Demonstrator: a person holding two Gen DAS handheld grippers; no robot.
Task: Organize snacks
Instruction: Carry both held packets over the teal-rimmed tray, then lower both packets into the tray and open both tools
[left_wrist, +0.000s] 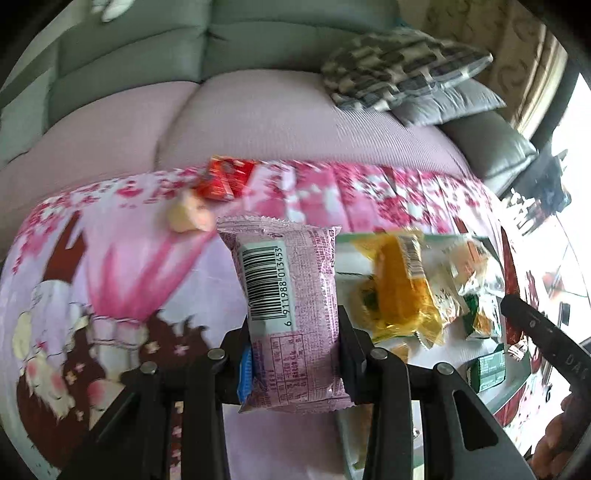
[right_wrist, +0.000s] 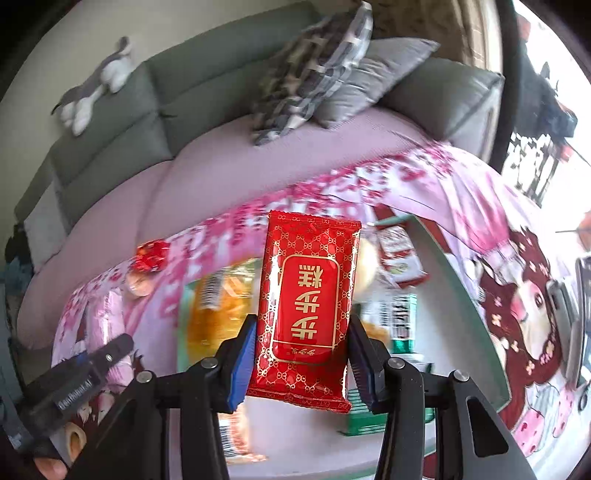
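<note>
My left gripper (left_wrist: 293, 343) is shut on a pale purple snack packet (left_wrist: 288, 306) with a barcode, held above the pink patterned tablecloth. My right gripper (right_wrist: 301, 350) is shut on a red snack packet (right_wrist: 308, 306) with gold print, held above a white tray with a green rim (right_wrist: 469, 295). The tray holds an orange-yellow packet (left_wrist: 402, 291), green packets (left_wrist: 487, 369) and others. A red packet (left_wrist: 225, 177) and a pale round snack (left_wrist: 188, 216) lie on the cloth at the far side.
A sofa with a pink cover (left_wrist: 258, 118) and grey cushions (left_wrist: 402, 66) stands behind the table. The other gripper shows at the right edge of the left wrist view (left_wrist: 543, 339) and at the lower left of the right wrist view (right_wrist: 70, 384).
</note>
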